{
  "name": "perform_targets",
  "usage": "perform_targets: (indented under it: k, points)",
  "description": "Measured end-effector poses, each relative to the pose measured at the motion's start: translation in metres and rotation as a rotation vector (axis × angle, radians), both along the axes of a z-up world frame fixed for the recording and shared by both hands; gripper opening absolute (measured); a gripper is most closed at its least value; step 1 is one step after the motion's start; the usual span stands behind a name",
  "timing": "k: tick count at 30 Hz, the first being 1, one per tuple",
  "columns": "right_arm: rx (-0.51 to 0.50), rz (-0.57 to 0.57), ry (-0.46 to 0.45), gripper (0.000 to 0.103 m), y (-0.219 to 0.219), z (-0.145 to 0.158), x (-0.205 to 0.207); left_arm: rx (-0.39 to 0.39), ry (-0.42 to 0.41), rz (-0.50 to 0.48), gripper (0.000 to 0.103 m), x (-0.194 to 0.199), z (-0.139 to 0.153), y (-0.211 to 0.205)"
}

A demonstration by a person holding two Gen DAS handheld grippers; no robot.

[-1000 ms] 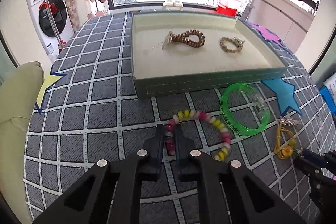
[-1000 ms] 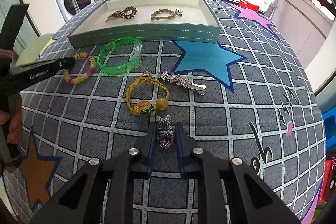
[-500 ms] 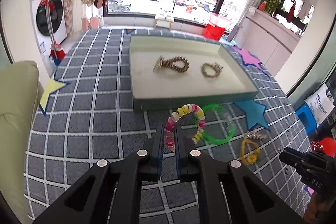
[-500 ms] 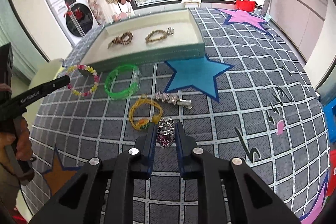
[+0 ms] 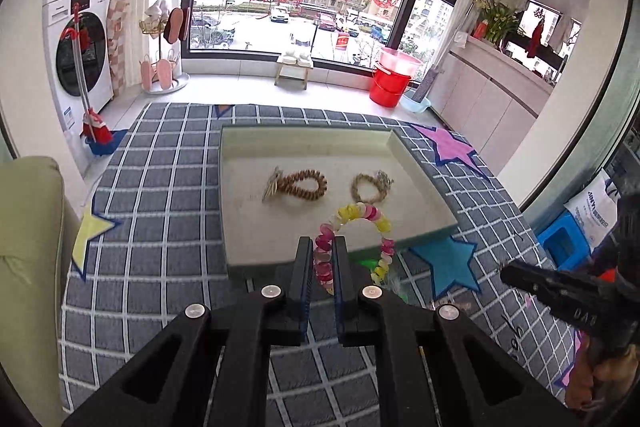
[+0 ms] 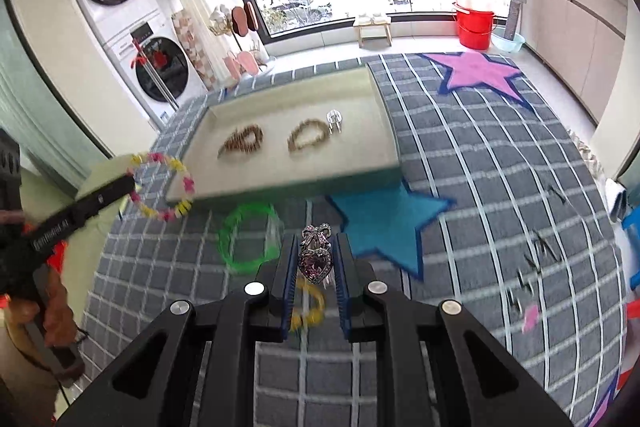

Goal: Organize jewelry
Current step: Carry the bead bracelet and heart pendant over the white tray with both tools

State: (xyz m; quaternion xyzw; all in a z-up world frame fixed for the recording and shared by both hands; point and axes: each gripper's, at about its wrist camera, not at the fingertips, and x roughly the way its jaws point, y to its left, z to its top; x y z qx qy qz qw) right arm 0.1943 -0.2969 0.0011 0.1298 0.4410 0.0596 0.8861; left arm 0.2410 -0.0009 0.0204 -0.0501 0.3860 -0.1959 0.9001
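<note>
Partly hidden behind the right gripper (image 6: 314, 263): yellow hair tie (image 6: 308, 303), blurred. Clenched on heart brooch (image 6: 315, 261); left gripper (image 5: 323, 259) clenched on beaded bracelet (image 5: 360, 239). Both lifted higher than before, nearer the tray (image 5: 424, 187).

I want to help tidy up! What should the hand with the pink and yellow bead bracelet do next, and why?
Probably carry it a little farther forward over the tray, then lower it. The left gripper is shut on the bead bracelet, held up near the tray's front edge. Two brown bracelets lie farther in, so the bare front part looks like a good spot.
</note>
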Motion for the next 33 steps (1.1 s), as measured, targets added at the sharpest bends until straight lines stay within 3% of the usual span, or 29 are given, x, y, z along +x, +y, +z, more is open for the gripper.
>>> perform_targets:
  k: [4, 13, 23, 33]
  points:
    - [0.042, -0.011, -0.003, 0.02, -0.005, 0.006, 0.031, 0.017, 0.003, 0.007, 0.023, 0.018, -0.001, -0.006]
    - [0.024, -0.015, 0.002, 0.02, -0.003, -0.001, 0.096, 0.041, 0.064, 0.031, 0.023, 0.063, -0.025, -0.011]
    - [0.008, -0.009, 0.051, 0.02, 0.001, -0.033, 0.15, 0.094, 0.135, 0.018, 0.023, 0.098, -0.057, -0.026]
    - [0.016, -0.034, 0.101, 0.02, -0.003, -0.07, 0.173, 0.174, 0.143, 0.027, 0.023, 0.117, -0.081, -0.04]
